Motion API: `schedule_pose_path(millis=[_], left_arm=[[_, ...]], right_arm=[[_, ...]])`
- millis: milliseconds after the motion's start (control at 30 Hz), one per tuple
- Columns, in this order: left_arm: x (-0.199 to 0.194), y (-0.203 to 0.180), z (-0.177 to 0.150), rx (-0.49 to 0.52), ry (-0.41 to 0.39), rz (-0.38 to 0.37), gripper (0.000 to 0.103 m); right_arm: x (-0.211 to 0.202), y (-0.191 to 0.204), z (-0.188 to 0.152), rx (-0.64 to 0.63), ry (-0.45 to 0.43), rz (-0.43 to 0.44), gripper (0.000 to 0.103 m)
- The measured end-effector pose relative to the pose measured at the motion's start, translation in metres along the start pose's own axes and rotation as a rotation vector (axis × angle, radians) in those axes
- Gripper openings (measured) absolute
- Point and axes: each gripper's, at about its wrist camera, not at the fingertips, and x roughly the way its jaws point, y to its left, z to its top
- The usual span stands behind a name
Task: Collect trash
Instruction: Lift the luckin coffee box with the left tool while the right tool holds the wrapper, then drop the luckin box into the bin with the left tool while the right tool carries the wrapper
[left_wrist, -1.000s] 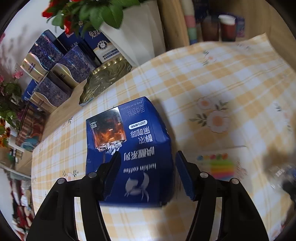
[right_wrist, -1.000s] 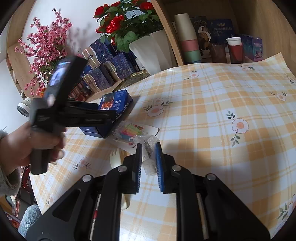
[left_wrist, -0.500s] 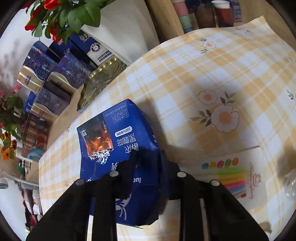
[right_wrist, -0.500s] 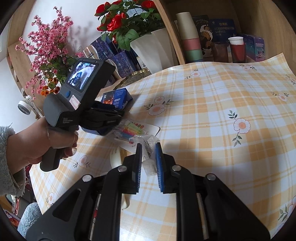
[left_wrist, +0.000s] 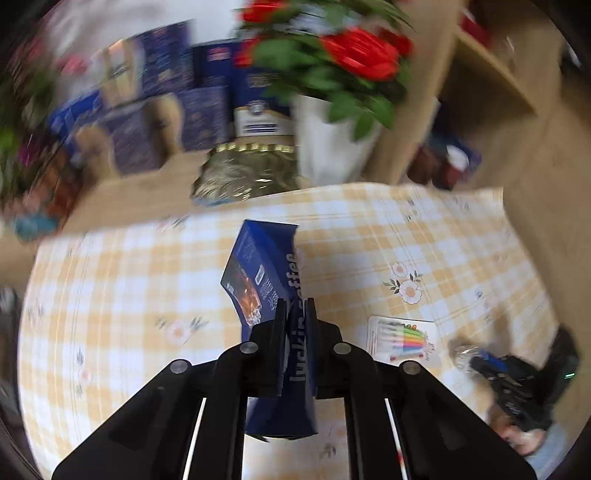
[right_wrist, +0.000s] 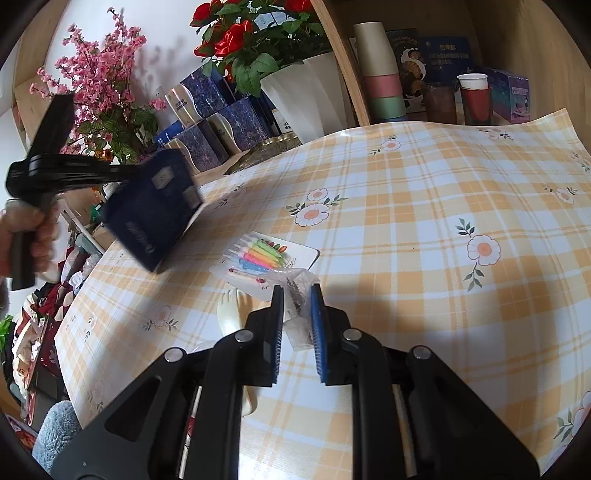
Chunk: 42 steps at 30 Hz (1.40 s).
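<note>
My left gripper (left_wrist: 295, 306) is shut on a flattened blue coffee box (left_wrist: 264, 269), which hangs in the air above the checked tablecloth. In the right wrist view the same blue box (right_wrist: 155, 210) is up at the left, held by the left gripper, with a hand (right_wrist: 22, 229) on its handle. My right gripper (right_wrist: 297, 295) is shut on a crumpled clear plastic wrapper (right_wrist: 297, 291) just above the cloth. A white card of coloured candles (right_wrist: 264, 256) lies flat beside the wrapper; it also shows in the left wrist view, candle card (left_wrist: 404, 338).
A white plastic fork (right_wrist: 231, 306) lies on the yellow checked tablecloth (right_wrist: 424, 206) under my right gripper. At the back stand blue tins (right_wrist: 221, 122), a white vase of red roses (right_wrist: 303, 96), pink blossoms (right_wrist: 96, 85) and shelf cups (right_wrist: 476, 99).
My left gripper closed on the blue box, squeezing it flat, and lifted it off the cloth up and to the left. The right gripper stayed where it was with the wrapper.
</note>
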Motion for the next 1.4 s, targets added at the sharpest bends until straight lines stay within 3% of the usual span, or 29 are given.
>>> schedule_pose_path(millis=[233,367,467,600,733,867,967,1200,1400], left_arm=[[-0.035,0.07,-0.023,-0.196,0.016,-0.065,0.01],[-0.041,0.085,-0.029,-0.201,0.024,-0.003,0.012],[-0.039,0.094,-0.029,-0.209,0.029,0.003,0.014],[-0.021,0.095,-0.034,-0.193,0.086,0.033,0.02],[-0.023,0.097,-0.04,-0.219,0.052,0.029,0.019],[-0.046,0.078,-0.052,-0.155,0.016,0.014,0.015],[-0.076,0.061,-0.063,-0.1,-0.006,-0.039,0.015],[-0.146,0.02,-0.111,0.016,-0.015,-0.184,0.015],[-0.186,-0.009,-0.161,0.083,-0.001,-0.281,0.015]], right_arm=[[0.001,0.005,-0.001,-0.019,0.01,-0.016,0.018],[0.003,0.005,-0.001,-0.021,0.016,-0.022,0.018],[0.003,0.004,0.0,-0.02,0.02,-0.024,0.018],[0.004,0.004,0.0,-0.017,0.024,-0.027,0.018],[0.004,0.004,0.0,-0.013,0.029,-0.032,0.018],[0.005,0.007,0.001,-0.032,0.034,-0.052,0.018],[0.001,0.012,0.002,-0.049,0.044,-0.071,0.018],[-0.056,0.057,-0.003,-0.072,-0.02,-0.023,0.018],[-0.121,0.113,-0.033,-0.08,-0.071,0.028,0.018]])
